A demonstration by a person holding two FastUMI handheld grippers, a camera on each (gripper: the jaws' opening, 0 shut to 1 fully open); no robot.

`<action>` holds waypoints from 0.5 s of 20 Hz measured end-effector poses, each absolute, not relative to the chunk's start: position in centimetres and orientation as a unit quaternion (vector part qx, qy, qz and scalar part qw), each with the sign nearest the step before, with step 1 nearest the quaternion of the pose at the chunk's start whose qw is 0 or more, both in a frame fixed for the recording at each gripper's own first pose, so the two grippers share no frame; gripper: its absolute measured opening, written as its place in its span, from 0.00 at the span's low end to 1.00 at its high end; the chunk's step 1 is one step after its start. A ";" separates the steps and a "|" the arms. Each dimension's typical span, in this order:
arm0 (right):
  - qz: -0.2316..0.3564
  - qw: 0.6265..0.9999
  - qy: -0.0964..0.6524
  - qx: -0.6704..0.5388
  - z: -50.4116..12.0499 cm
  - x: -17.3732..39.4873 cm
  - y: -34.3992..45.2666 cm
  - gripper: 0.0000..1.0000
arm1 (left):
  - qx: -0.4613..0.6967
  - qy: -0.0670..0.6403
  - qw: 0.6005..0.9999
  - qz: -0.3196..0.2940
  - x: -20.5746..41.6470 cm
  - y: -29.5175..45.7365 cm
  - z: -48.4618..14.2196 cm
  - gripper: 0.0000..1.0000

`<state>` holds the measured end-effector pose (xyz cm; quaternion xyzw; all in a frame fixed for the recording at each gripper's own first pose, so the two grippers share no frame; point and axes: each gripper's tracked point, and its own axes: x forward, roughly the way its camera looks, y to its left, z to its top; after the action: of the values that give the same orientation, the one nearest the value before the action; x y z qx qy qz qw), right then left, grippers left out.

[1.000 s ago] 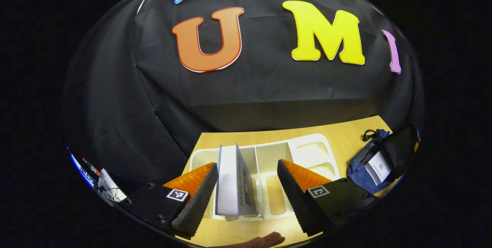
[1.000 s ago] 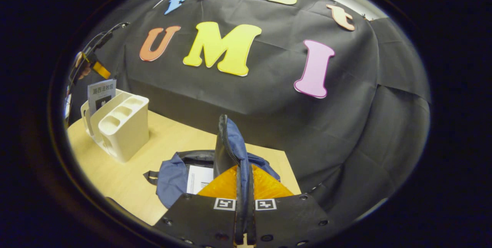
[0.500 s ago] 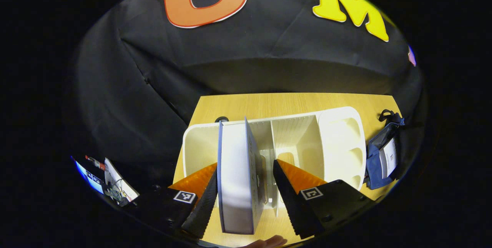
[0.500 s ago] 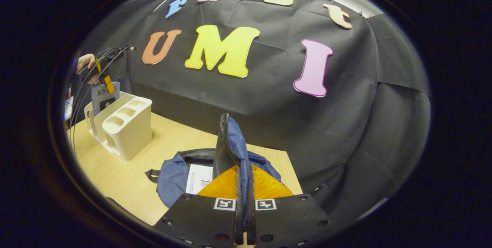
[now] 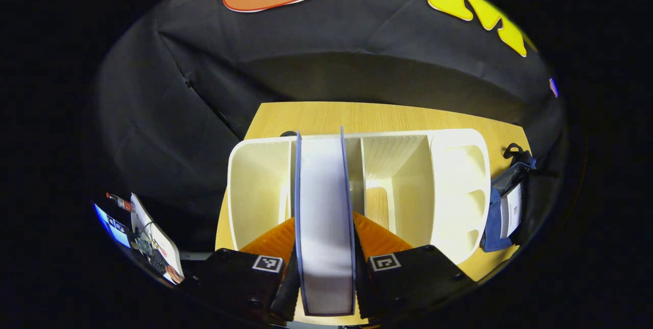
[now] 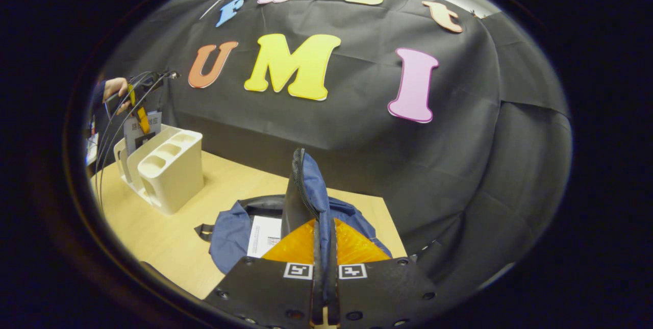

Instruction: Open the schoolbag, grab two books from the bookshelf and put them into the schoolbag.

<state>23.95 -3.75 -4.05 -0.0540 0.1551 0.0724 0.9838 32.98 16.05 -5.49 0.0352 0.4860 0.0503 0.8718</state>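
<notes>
Book (image 5: 324,227) fills the gap between the left gripper's (image 5: 324,273) fingers; bookshelf (image 5: 459,186) dividers wall both sides; open slot right of it; bare table (image 6: 153,232) between bookshelf and schoolbag (image 6: 229,232).

Left gripper (image 5: 324,273): two black flat finger mounts, each bearing small square black-and-white fiducial marker, round screws near edges. Right gripper (image 6: 324,262): same black mounts, paired square markers side by side, row of screws along lower edge. Far off in right gripper view: hand (image 6: 115,87), dark sleeve, thin black cables looping down.
</notes>
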 end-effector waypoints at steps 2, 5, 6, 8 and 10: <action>0.075 0.984 0.155 -0.051 -4.2 23.7 -3.6 0.04 | 0.022 0.489 0.871 0.052 32.1 16.0 -5.5 0.46; 0.076 0.983 0.159 -0.052 -4.7 23.3 -3.3 0.04 | 0.010 0.483 0.874 0.053 30.6 16.3 -4.9 0.44; 0.076 0.983 0.160 -0.052 -4.8 23.1 -3.3 0.04 | 0.004 0.478 0.877 0.054 30.0 16.4 -4.7 0.45; 0.074 0.983 0.160 -0.056 -4.9 22.8 -3.3 0.04 | -0.005 0.470 0.881 0.055 28.1 16.5 -4.0 0.45; 0.074 0.982 0.159 -0.066 -4.9 22.6 -3.0 0.04 | -0.007 0.457 0.888 0.047 26.2 16.5 -3.2 0.45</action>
<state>22.64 -2.99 -4.93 -0.0659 0.1591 0.0744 0.9822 26.23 16.51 -3.23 -0.0071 0.4569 0.0470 0.8882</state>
